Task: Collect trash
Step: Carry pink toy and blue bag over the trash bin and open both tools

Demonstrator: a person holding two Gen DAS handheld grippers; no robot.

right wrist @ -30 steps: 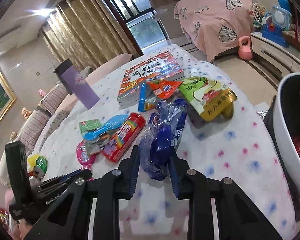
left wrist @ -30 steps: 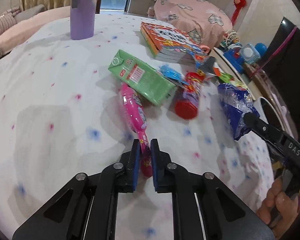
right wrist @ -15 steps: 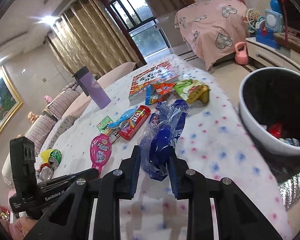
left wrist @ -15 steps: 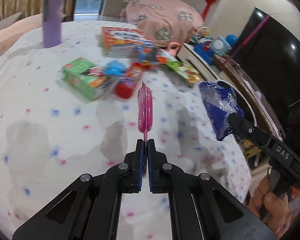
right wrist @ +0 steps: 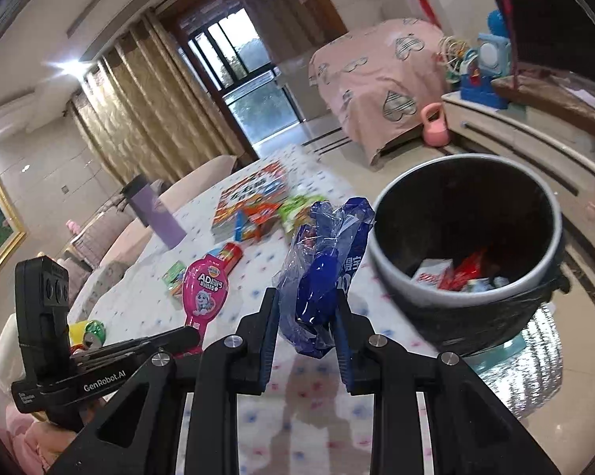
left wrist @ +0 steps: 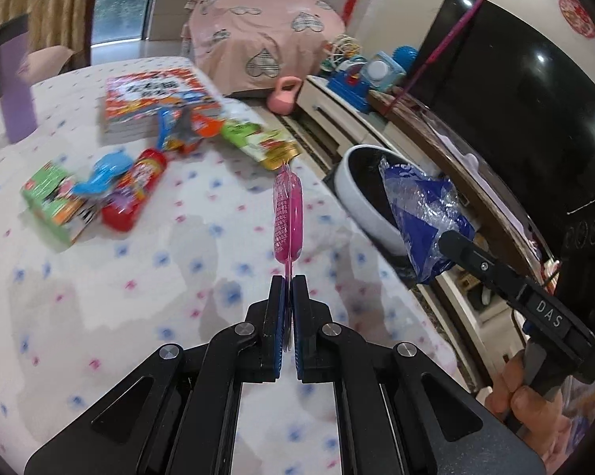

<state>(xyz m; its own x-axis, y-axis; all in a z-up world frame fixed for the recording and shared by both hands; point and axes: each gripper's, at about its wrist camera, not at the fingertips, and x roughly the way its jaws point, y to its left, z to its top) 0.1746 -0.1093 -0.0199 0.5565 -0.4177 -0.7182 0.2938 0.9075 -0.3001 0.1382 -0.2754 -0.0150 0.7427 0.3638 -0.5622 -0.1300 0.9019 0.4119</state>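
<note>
Left claw [left wrist: 288,279] sits nearest me, its pads pinched together on the thin tail of the pink packet [left wrist: 286,213], which stands on edge above the table [left wrist: 99,297], short of the bin [right wrist: 465,253]. My right claw [right wrist: 307,308] is clamped on the crumpled blue wrapper [right wrist: 321,269], just beside the bin's near rim and not yet over the opening.

I judge the step in hand to be the carry to the bin, so I would bring the right claw on until the whole wrapper hangs inside the rim before letting the pads part; the film is light and springy and could catch on the rim or drift back onto the table if I let go early. I would keep the wrapper low over the mouth, where red and white scraps [right wrist: 451,275] already lie.

The pink packet follows. It is held only by its seam, so I would move it steadily and avoid swinging it.

Beyond the bin's left side, a red tube [left wrist: 135,194], a green carton [left wrist: 56,206] and a green pouch [left wrist: 257,140] wait on the table, with a book [left wrist: 158,99] and a purple flask [left wrist: 14,83] farther off.
</note>
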